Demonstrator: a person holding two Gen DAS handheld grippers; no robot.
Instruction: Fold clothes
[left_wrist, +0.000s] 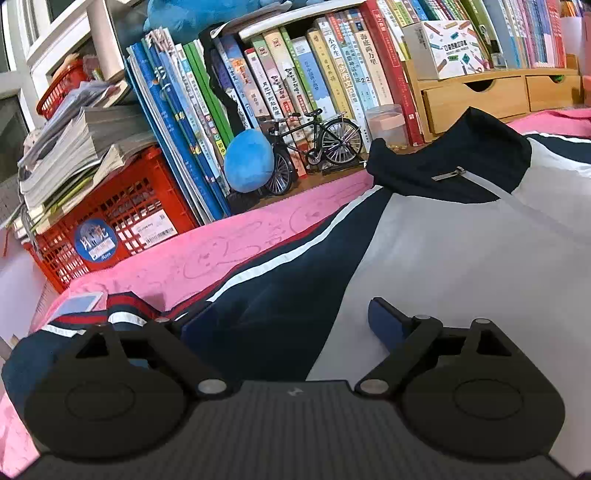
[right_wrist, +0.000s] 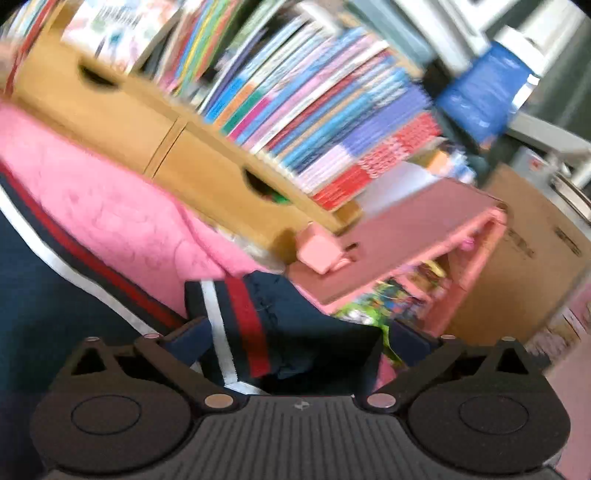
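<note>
Hovering my left gripper (left_wrist: 291, 325) spread above the jacket (left_wrist: 424, 258) lying on the pink cover (left_wrist: 207, 254), my right gripper (right_wrist: 295, 332) straddles the striped cuff (right_wrist: 258, 325), jaws wide; closing shallow risks losing it.

Pink embossed cover (left_wrist: 229, 251) under a spread navy-and-white jacket (left_wrist: 443, 236); red crate (left_wrist: 122, 218), toy bicycle (left_wrist: 317, 147) beside
</note>
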